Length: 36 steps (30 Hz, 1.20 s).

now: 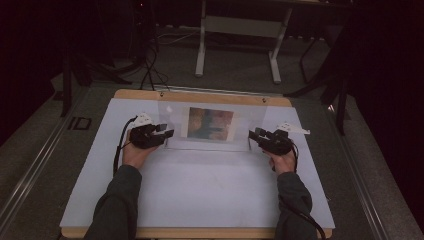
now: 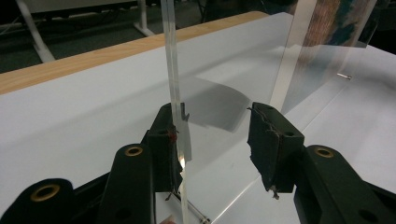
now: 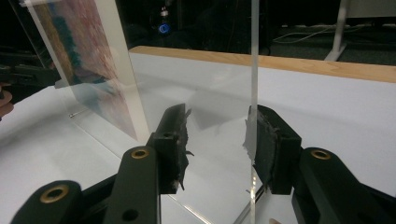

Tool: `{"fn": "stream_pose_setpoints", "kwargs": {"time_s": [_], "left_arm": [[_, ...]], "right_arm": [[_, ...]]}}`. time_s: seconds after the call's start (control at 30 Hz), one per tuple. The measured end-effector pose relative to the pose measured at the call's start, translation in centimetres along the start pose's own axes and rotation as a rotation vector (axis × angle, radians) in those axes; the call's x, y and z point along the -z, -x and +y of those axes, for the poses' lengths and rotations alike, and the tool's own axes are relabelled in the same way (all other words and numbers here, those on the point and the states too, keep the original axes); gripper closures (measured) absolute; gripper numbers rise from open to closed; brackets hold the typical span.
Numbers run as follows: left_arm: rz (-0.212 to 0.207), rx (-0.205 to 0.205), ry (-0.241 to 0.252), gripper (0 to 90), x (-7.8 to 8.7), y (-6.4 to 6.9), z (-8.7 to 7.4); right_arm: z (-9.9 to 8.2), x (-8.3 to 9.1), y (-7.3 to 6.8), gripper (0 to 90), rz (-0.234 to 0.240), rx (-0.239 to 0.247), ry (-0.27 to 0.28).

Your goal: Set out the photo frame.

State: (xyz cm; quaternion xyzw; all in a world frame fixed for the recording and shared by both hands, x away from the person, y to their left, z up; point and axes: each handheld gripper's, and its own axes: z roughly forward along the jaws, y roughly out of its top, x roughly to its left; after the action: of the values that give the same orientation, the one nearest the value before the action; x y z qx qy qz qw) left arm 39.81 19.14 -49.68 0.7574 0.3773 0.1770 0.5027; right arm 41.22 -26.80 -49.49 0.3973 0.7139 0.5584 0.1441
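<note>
left gripper (image 1: 167,131), right gripper (image 1: 254,134) jaws open astride clear acrylic frame (image 1: 210,146) edges.

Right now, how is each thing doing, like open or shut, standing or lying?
Clear frame: standing upright on the table.
Picture: upright inside the frame.
Left gripper: open, one pad at the frame's side edge.
Right gripper: open, one pad at the frame's other edge.
</note>
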Motion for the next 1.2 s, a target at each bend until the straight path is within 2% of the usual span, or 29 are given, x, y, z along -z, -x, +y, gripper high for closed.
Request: {"fn": "stream_pose_setpoints", "kwargs": {"time_s": [1.2], "left_arm": [[0.002, 0.009, -0.005, 55.2, 1.2, 1.0, -0.6]], "right_arm": [[-0.7, 1.0, -1.0, 57.8, 0.018, 0.003, 0.016]]}}
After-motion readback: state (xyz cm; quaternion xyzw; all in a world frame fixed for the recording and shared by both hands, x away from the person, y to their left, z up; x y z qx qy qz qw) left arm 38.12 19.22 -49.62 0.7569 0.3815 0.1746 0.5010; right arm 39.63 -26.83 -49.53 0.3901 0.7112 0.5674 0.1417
